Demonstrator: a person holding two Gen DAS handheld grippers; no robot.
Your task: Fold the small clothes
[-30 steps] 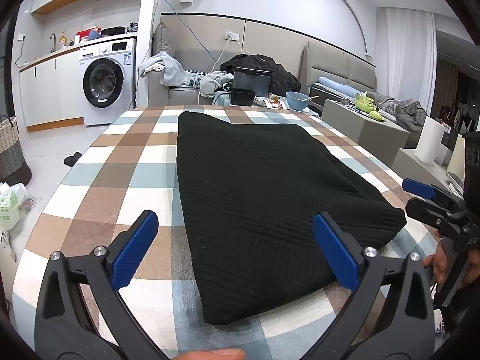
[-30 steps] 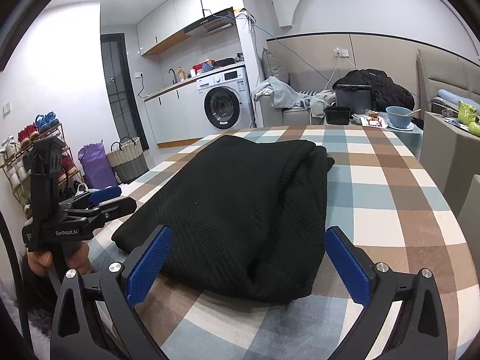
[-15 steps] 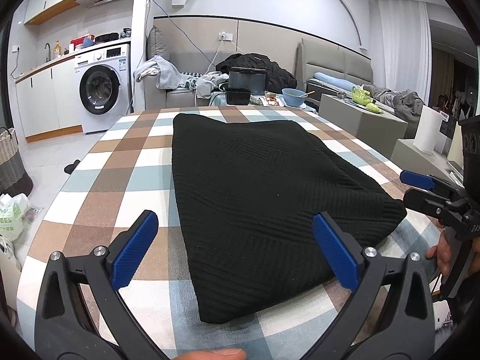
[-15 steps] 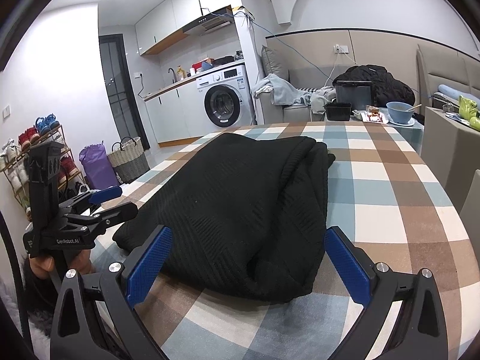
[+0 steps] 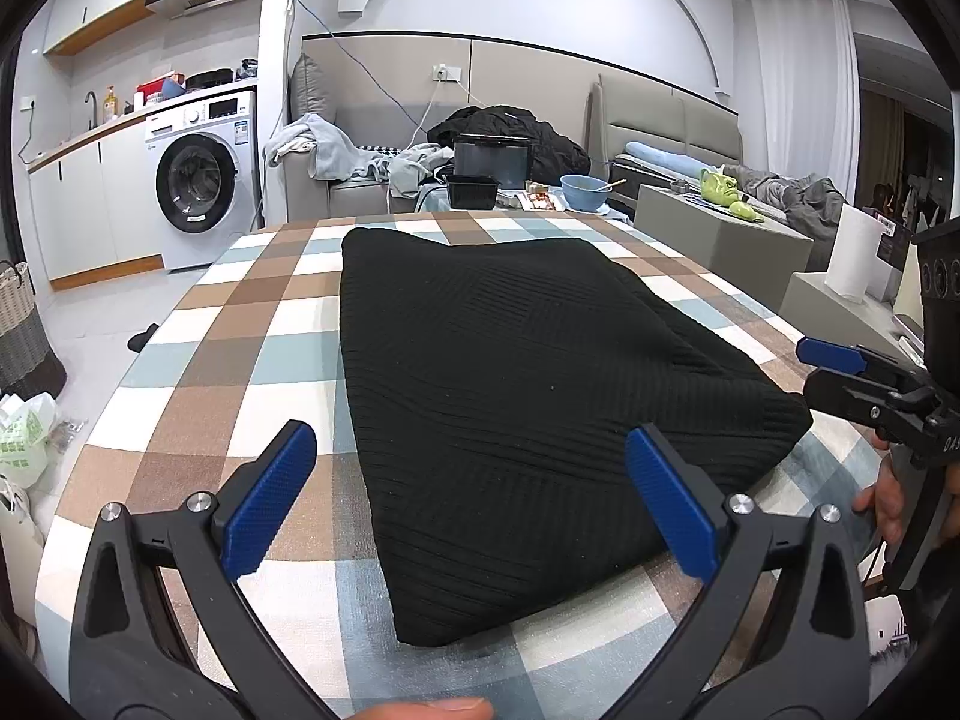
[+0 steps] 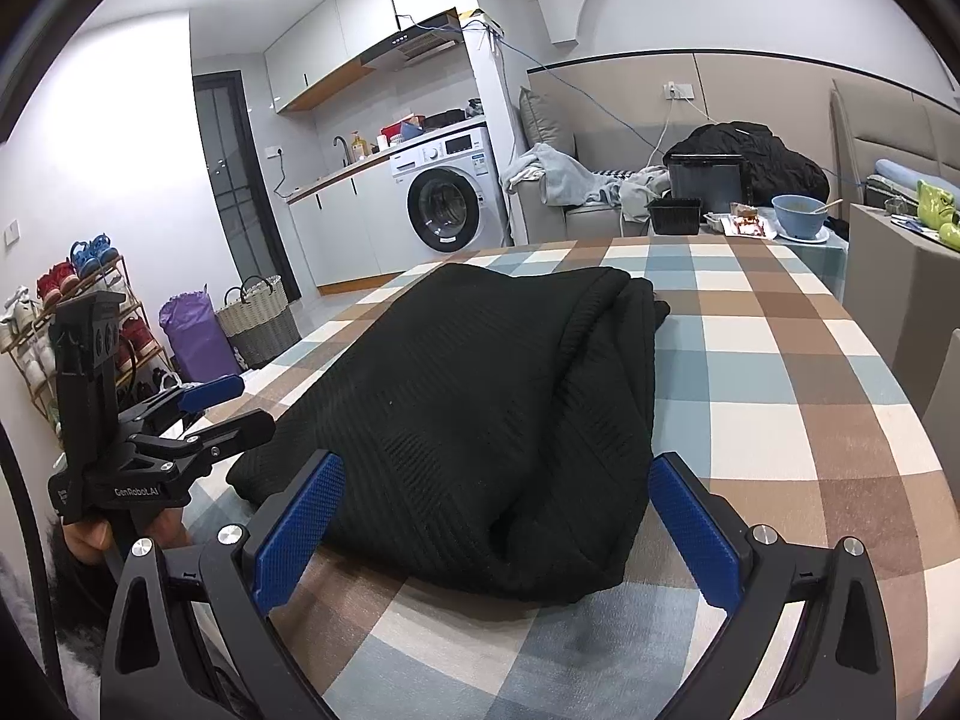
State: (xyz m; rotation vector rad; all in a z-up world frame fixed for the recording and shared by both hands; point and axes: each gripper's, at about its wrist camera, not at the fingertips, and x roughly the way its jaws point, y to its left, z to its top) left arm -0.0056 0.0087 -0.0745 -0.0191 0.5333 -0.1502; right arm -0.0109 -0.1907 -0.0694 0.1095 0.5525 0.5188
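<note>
From the left wrist view, the left gripper [image 5: 471,501] hangs with its jaws spread wide and empty over the near edge of the black knit sweater [image 5: 516,396], which lies folded on the checked tablecloth [image 5: 240,360]; a one-sided pinch here would likely lift only the top layer and undo the fold. From the right wrist view, the right gripper [image 6: 495,531] is equally wide and empty at the sweater's [image 6: 480,396] bulky near corner, where the thick roll could slip free or drag toward the table's edge.

Folded knit garment [image 5: 516,396]: black, ribbed diagonal weave. Tablecloth [image 5: 252,324]: checks of brown, pale blue, white. Left gripper [image 5: 468,498]: black frame, blue textured pads [image 5: 270,504]. Right gripper [image 6: 492,534]: same black and blue. Beyond far table edge: light blue bowl [image 5: 585,192], white washing machine [image 5: 201,177], black tray [image 5: 473,191].
</note>
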